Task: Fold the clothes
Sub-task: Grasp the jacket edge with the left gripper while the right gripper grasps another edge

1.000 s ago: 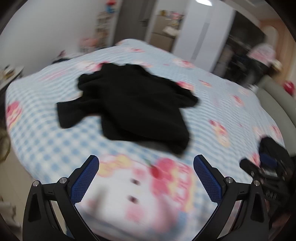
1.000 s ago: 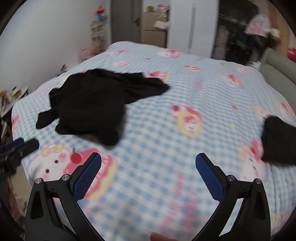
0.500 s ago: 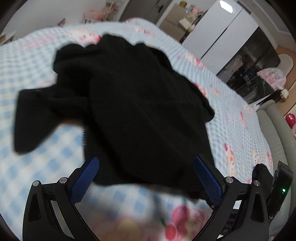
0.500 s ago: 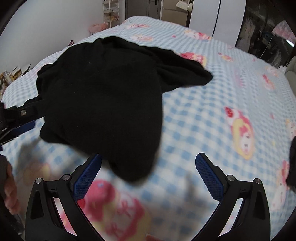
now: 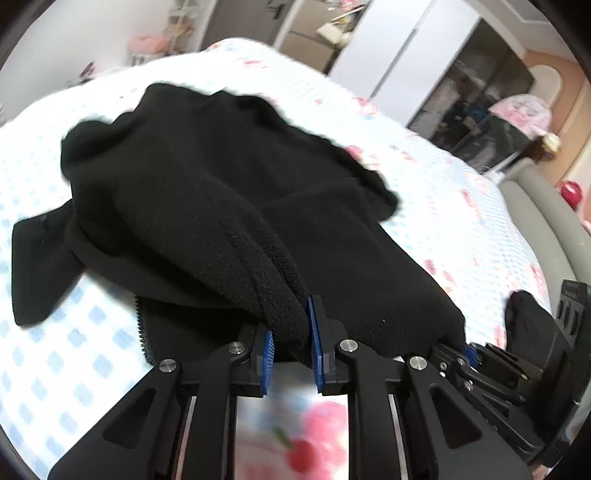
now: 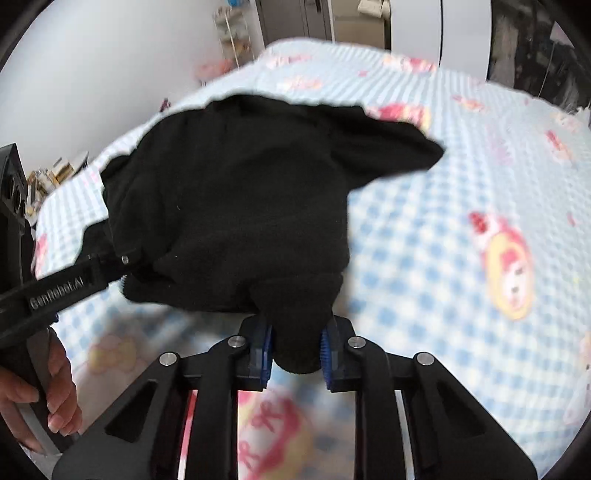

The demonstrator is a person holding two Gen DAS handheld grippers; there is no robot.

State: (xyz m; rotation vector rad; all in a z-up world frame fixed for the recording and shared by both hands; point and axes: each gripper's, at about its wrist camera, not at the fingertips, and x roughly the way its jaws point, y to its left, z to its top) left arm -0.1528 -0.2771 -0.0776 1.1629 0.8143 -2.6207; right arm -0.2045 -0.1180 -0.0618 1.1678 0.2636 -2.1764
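A black fleece jacket [image 5: 229,192] lies crumpled on a bed with a blue checked cartoon sheet [image 5: 55,354]. My left gripper [image 5: 290,345] is closing on the near hem of the jacket, and its blue pads press a thick fold between them. In the right wrist view the same jacket [image 6: 236,199] fills the middle. My right gripper [image 6: 295,349] is closing on another bunch of its near edge, fabric squeezed between the pads. The left gripper [image 6: 62,284] shows at the left of that view, held by a hand [image 6: 40,398].
A second dark garment [image 5: 524,317] lies at the bed's right side, behind the right gripper's body [image 5: 517,373]. A grey sofa arm [image 5: 543,214] borders the bed on the right. White and dark wardrobes [image 5: 410,55] stand beyond, and shelves [image 6: 232,29] with small items line the far wall.
Both grippers came forward and down to the jacket's near edge and went from wide open to pressed on its fabric. The near hem now bunches up between the pads.
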